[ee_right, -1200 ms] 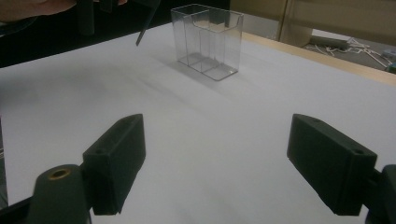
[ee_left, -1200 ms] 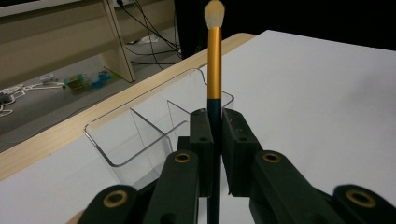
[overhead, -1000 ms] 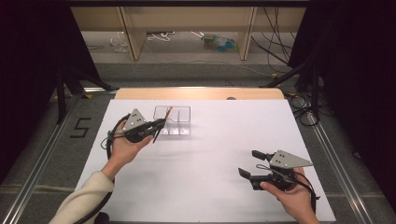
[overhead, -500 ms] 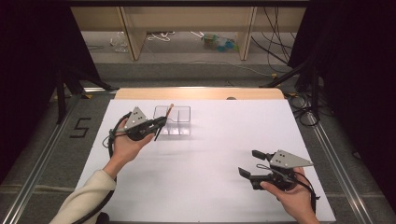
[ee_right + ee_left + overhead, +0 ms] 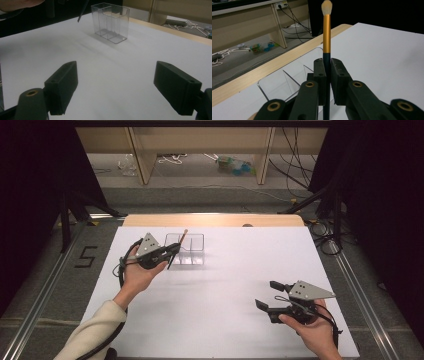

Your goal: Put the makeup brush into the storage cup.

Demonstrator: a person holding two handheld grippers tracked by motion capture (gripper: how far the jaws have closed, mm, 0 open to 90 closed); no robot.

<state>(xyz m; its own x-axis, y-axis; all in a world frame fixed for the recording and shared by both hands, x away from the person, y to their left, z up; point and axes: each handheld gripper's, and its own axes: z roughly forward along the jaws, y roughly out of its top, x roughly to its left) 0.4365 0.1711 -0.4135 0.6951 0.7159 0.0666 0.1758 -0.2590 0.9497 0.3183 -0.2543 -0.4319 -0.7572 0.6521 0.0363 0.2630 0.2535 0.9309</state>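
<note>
Brush clamped in the left hand-held gripper, beside the clear organizer

The left hand-held gripper (image 5: 172, 251) pinches the dark handle of a makeup brush (image 5: 326, 32) — gold ferrule and pale bristle tip slanting up over the near-left edge of the clear organizer (image 5: 192, 250) at the desk's (image 5: 225, 315) far side. The right hand-held gripper (image 5: 267, 296) hovers low over the near right of the desk, jaws spread wide and empty — well apart from the organizer.
</note>
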